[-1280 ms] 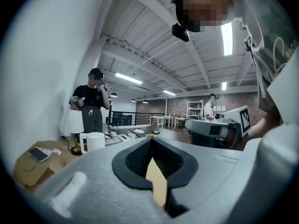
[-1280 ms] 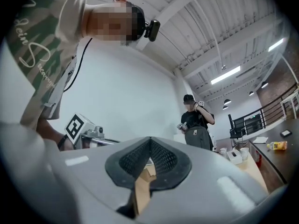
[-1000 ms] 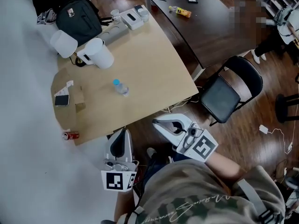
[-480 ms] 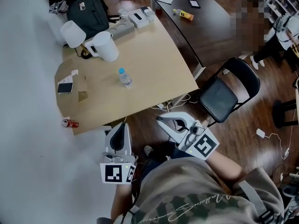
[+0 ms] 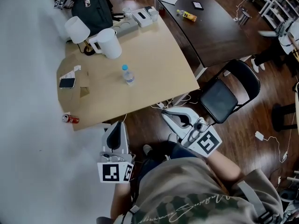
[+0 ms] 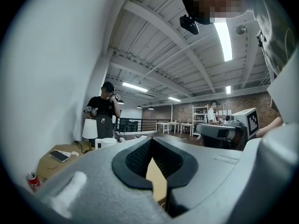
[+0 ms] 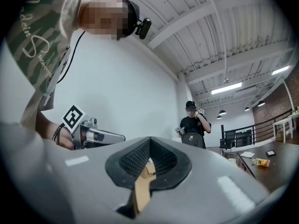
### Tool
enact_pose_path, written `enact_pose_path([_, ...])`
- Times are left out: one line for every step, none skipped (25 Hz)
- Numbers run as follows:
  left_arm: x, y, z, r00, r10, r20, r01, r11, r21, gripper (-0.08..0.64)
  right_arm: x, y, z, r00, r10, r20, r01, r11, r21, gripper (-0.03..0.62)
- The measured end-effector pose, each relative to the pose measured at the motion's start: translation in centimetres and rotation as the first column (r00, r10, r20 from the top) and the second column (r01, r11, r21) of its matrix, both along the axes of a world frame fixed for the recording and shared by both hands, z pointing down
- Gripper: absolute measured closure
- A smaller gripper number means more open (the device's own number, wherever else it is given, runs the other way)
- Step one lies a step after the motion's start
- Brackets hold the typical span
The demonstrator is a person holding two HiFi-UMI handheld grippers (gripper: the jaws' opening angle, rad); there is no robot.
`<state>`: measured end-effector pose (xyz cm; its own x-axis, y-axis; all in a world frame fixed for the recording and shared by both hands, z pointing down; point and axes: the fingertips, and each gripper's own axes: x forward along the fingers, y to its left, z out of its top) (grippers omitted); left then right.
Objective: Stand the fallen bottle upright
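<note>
The bottle [image 5: 129,75], clear with a blue cap, is near the middle of the light wooden table [image 5: 154,59]. It appears to stand upright with the cap uppermost, and it is apart from every other item on the surface. A white kettle [image 5: 110,43] stands farther back on the table, with a white lamp [image 5: 77,29] just beside it toward the wall. Left of the bottle, a phone [image 5: 67,82] lies on a flat piece of cardboard [image 5: 77,90]. A red can [image 5: 71,119] lies at the near left corner of the table, next to the white wall. A black backpack [image 5: 96,6] sits at the far end of the table. A dark table [image 5: 210,27] adjoins the right side of the light table, and a black folding chair [image 5: 229,92] stands on the wooden floor near the light table's near right corner. Both grippers are held short of the near table edge and are well apart from the bottle. The left gripper [image 5: 120,123] points toward the table; its jaws are together with nothing between the pads. The right gripper [image 5: 165,114] is to its right at a similar distance from the table; its jaws are likewise together and hold nothing. The left gripper view shows a person in black [image 6: 105,110] standing beyond the far end of the table.
</note>
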<state>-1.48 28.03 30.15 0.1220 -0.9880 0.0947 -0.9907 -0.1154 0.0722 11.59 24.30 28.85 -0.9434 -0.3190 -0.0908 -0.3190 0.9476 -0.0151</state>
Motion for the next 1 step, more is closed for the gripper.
enact_pose_path([-0.02, 0.09, -0.05, 1.0, 0.003, 0.0, -0.003, 1.0, 0.003, 0.557, 0.02, -0.05, -0.13, 1.0, 0.007, 0.001, -0.007, 1.0, 0.001, 0.589])
